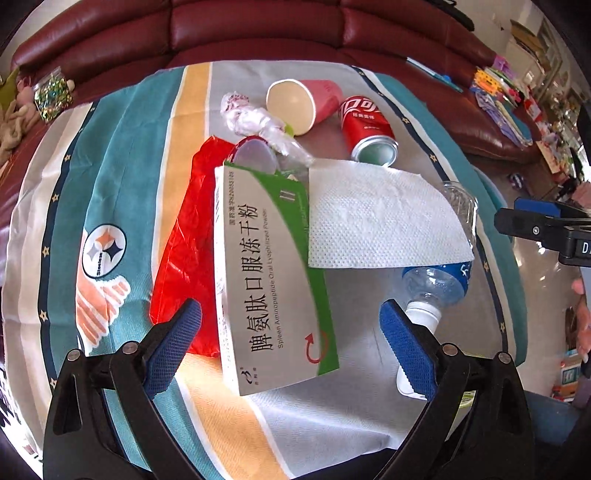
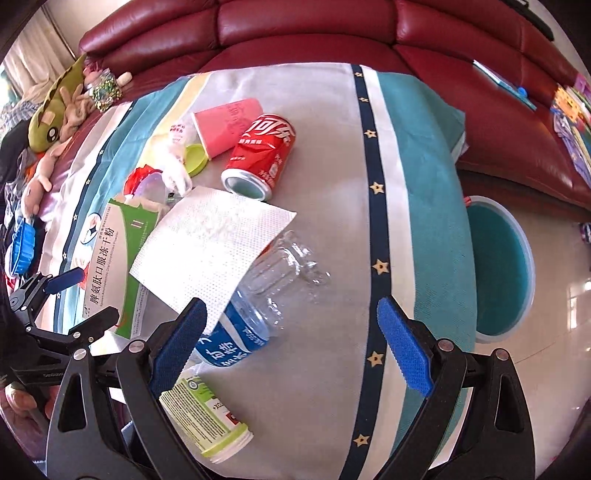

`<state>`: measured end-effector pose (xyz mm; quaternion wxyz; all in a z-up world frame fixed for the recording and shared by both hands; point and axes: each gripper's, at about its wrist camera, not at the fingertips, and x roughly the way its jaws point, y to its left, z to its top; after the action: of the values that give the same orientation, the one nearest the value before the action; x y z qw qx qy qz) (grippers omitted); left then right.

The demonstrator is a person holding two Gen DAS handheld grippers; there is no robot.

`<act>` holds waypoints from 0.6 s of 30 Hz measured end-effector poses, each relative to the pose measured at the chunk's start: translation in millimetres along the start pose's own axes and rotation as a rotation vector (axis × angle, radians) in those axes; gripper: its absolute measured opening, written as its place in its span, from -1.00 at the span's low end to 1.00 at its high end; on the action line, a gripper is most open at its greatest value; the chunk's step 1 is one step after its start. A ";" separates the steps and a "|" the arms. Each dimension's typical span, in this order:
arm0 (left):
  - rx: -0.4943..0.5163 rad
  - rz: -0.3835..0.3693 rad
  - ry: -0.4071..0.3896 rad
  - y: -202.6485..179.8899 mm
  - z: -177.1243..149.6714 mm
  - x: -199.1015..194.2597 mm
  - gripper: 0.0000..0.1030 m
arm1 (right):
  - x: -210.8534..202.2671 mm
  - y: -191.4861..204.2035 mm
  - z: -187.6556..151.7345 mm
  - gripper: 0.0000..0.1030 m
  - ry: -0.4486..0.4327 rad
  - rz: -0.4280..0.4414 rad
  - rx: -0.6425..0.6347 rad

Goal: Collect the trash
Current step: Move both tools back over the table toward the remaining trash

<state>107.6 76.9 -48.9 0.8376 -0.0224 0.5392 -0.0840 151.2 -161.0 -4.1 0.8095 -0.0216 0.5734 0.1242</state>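
Hovering over trash pile on striped tablecloth (image 1: 122, 177), nothing gripped yet. Left gripper (image 1: 291, 343) hanging wide apart, pads straddling near end of medicine box (image 1: 266, 266), not touching it; box lying flat, partly on red plastic bag (image 1: 184, 251), far end tucked under paper towel (image 1: 376, 214). Likely going for box first: lowering straight down, centring box between pads, closing across narrow width, lifting slowly so towel slides off rather than dragging along. Watching right pad, sitting just beside white cap of clear water bottle (image 1: 436, 280) — risking nudging bottle into a roll. Right gripper (image 2: 291, 343) also spread wide, holding nothing, angling down over table; left pad overlapping bottle's blue label (image 2: 236, 339) and towel corner in view, contact impossible to tell; green-lidded small container (image 2: 207, 417) lying just below that pad. Red cola can (image 2: 262, 155) lying on side, open end toward camera, pink paper cup (image 2: 225, 125) behind it, crumpled clear wrapper (image 1: 255, 122) beside cup. Teal round bin (image 2: 498, 266) standing on floor just past table's right edge, well apart from pile; probable drop target. Maroon sofa (image 1: 258, 33) behind table.
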 end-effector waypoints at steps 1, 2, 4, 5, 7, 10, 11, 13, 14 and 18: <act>-0.008 -0.003 0.004 2.0 -0.7 1.6 0.89 | 2.2 4.4 1.0 0.74 0.009 0.004 -0.011; -0.016 -0.004 0.005 3.2 -1.0 2.7 0.89 | 4.4 7.6 1.3 0.74 0.020 0.007 -0.016; -0.015 -0.020 -0.007 1.9 -0.4 1.0 0.89 | 8.0 6.5 0.0 0.74 0.034 0.003 0.002; 0.001 -0.025 -0.016 -1.1 0.8 -0.3 0.89 | 9.7 3.0 -0.9 0.74 0.042 0.010 0.025; 0.042 -0.012 -0.025 -8.4 3.6 0.0 0.89 | 15.9 -6.8 -4.2 0.74 0.068 0.033 0.094; 0.081 -0.003 -0.024 -14.8 6.2 5.0 0.89 | 28.5 -17.4 -9.1 0.74 0.108 0.040 0.167; 0.093 -0.005 -0.024 -17.1 7.1 6.4 0.89 | 32.1 -19.9 -10.3 0.74 0.116 0.046 0.189; 0.133 0.001 -0.031 -23.9 8.7 7.9 0.89 | 34.5 -28.1 -11.0 0.74 0.117 0.064 0.238; 0.160 0.004 -0.034 -28.1 9.6 8.9 0.89 | 34.5 -32.7 -10.5 0.74 0.111 0.070 0.262; 0.270 0.045 -0.026 -47.2 14.8 16.6 0.89 | 37.5 -39.8 -5.4 0.74 0.099 0.075 0.298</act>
<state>122.3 26.9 -51.6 0.8415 0.1017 0.5127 -0.1366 166.9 -193.9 -45.2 0.7694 0.1141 0.6249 0.0668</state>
